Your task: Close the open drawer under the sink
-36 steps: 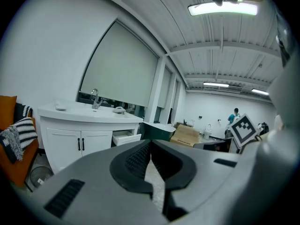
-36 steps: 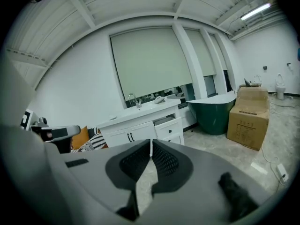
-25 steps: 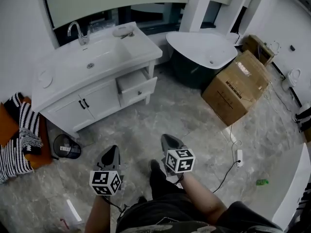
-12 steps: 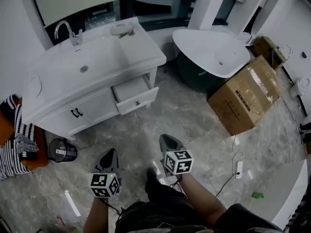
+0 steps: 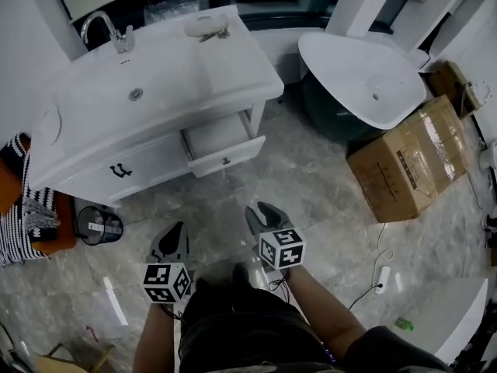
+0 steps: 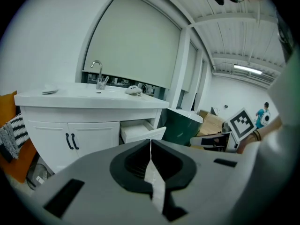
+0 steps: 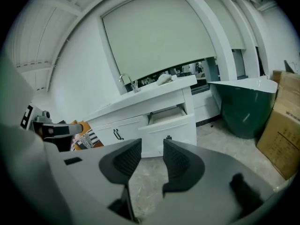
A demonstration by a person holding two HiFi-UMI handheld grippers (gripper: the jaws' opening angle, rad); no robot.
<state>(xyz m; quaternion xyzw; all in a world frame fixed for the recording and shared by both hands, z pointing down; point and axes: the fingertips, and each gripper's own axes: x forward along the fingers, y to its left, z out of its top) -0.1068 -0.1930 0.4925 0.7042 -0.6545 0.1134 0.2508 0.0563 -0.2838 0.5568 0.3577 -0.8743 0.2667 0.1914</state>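
Note:
A white vanity with a sink [image 5: 136, 94] stands at the upper left of the head view. Its right-hand drawer [image 5: 227, 155] is pulled open under the counter, small dark knob on its front; it also shows as the open drawer [image 6: 140, 131] and the open drawer [image 7: 171, 121] in the gripper views. My left gripper [image 5: 172, 242] is shut, nothing in it, over the floor in front of the cabinet doors. My right gripper [image 5: 259, 215] is just below the drawer, apart from it; its jaws are opening with nothing between them.
A green and white bathtub [image 5: 365, 84] and a taped cardboard box [image 5: 415, 165] stand to the right. A small black bin [image 5: 99, 228] and a striped cloth [image 5: 27, 208] lie left of the vanity. A power strip with its cord [image 5: 380, 277] lies on the marble floor.
Both grippers and the camera have moved closer to the vanity, so the drawer now lies just ahead of the right gripper. The right gripper's jaws have parted.

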